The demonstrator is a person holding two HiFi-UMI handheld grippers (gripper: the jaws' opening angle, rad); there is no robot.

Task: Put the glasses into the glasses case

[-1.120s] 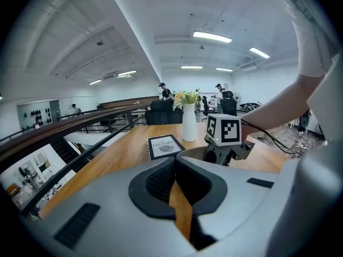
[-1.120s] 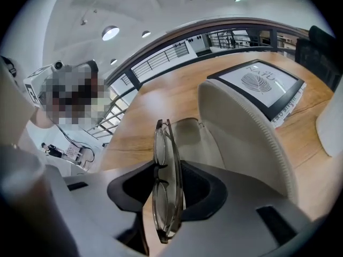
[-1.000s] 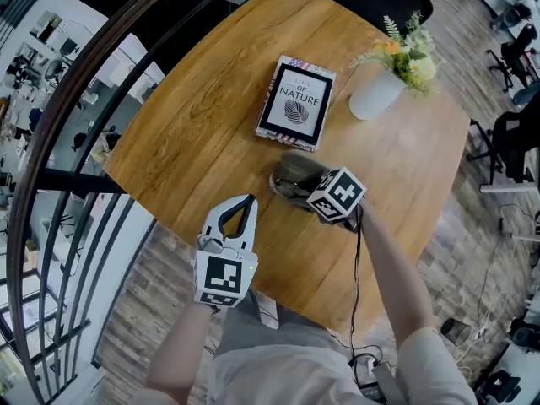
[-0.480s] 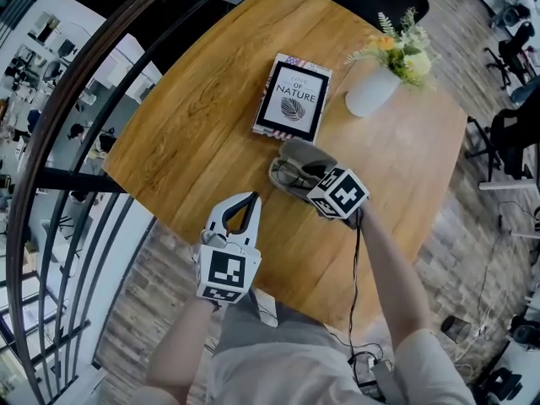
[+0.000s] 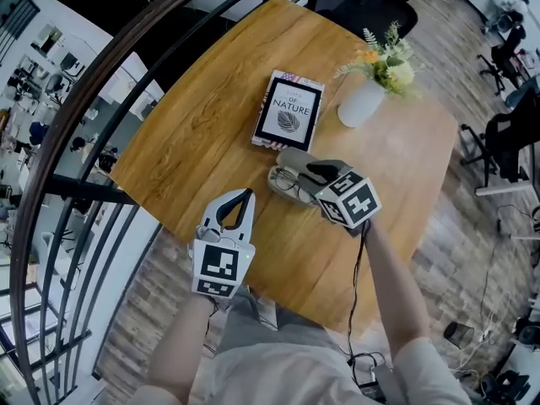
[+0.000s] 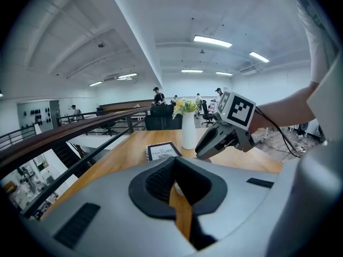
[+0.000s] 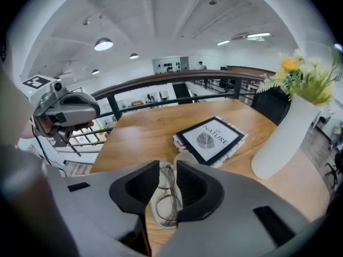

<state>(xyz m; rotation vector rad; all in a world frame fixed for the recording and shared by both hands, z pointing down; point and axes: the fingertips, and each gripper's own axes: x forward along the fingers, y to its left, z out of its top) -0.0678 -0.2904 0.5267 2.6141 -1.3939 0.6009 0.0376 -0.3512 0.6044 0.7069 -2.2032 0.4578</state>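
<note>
Wire-framed glasses [image 7: 167, 196] with thin metal rims and rounded lenses lie inside an open glasses case [image 5: 293, 158], a soft grey oval shell resting on a round wooden table [image 5: 202, 133] with a warm, visible grain. The case sits just in front of a book [image 5: 288, 115] whose dark cover bears a leaf design.

The right gripper [image 7: 167, 169] hangs above the case, pointing steeply down. Its grey jaws with black ribbed pads have just been closing, yet they stand apart, and the glasses show through the gap between them, lower down in the case – released, not pinched.

The left gripper [image 5: 247, 195] is held at the near edge of the table, well apart from the case, its jaw tips drawn together with nothing between them.

Beyond the book stands a smooth white vase [image 5: 360, 101] of yellow and green flowers [image 5: 384, 57]. A dark curved railing [image 5: 93, 83] runs past the table's left edge.
</note>
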